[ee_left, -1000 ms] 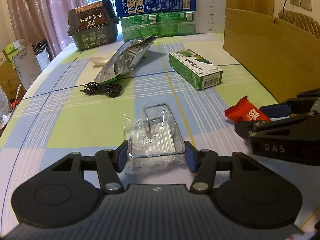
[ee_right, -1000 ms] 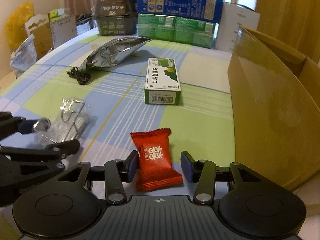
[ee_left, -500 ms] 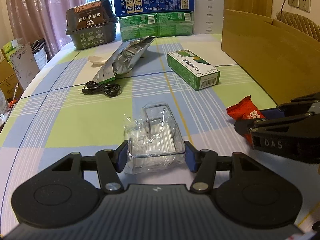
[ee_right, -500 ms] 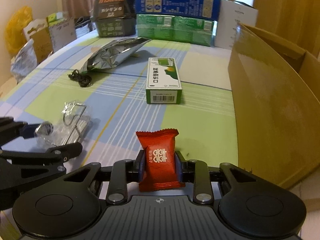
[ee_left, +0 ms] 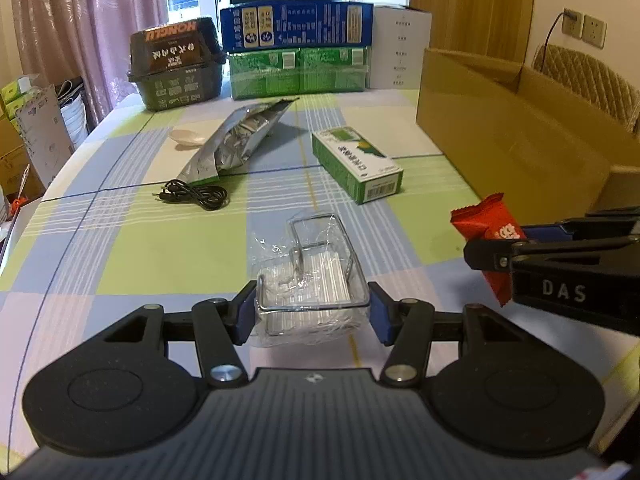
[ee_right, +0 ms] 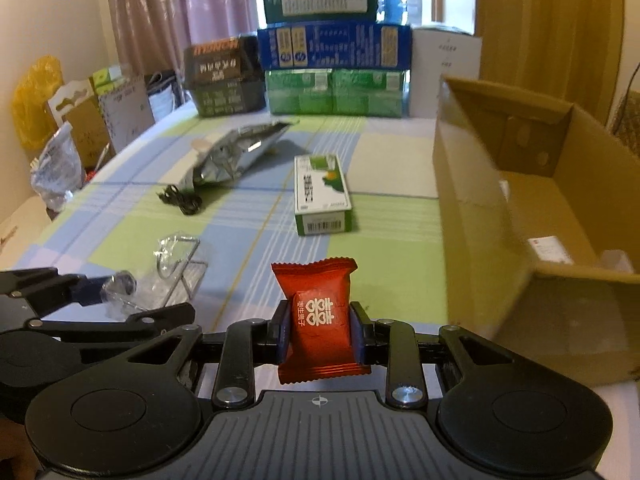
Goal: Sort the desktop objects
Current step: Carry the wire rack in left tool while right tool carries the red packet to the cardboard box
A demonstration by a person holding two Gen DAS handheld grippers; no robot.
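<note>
The right gripper point(ee_right: 319, 330) is clenched on a red sachet point(ee_right: 318, 320), its blue pads pressing both sides, the packet upright and off the checked cloth point(ee_right: 384, 248). The left view shows the same sachet point(ee_left: 486, 236) edge-on at 3 o'clock, sticking out above the black right gripper point(ee_left: 500, 248), and only here can the letters "DAS" on that gripper's side be read. The left gripper point(ee_left: 312, 312) stands wide, released, its pads on either side of a wire rack in clear wrap point(ee_left: 310, 276) that lies on the cloth point(ee_left: 140, 256); whether the pads touch the wire cannot be told. In the right view the rack point(ee_right: 176, 268) sits at 9 o'clock with the left gripper point(ee_right: 132, 296) around its near end. The right view alone looks into the open carton point(ee_right: 480, 216) at 3 o'clock: a white label lies on its floor, and two holes show in its far flap. The left view sees only the carton's outer wall point(ee_left: 500, 136). At 12 o'clock in both views lie a green box point(ee_right: 322, 196), a foil bag point(ee_right: 236, 152) and a coiled black cable point(ee_right: 182, 200), with stacked boxes point(ee_right: 334, 76) at the table's far edge. A white spoon point(ee_left: 186, 137) beside the bag shows plainly in the left view, barely in the right. A wall socket point(ee_left: 592, 30) with a plugged cord shows in the left view only; a yellow bag point(ee_right: 34, 100) off the table, at 10 o'clock, in the right only.
</note>
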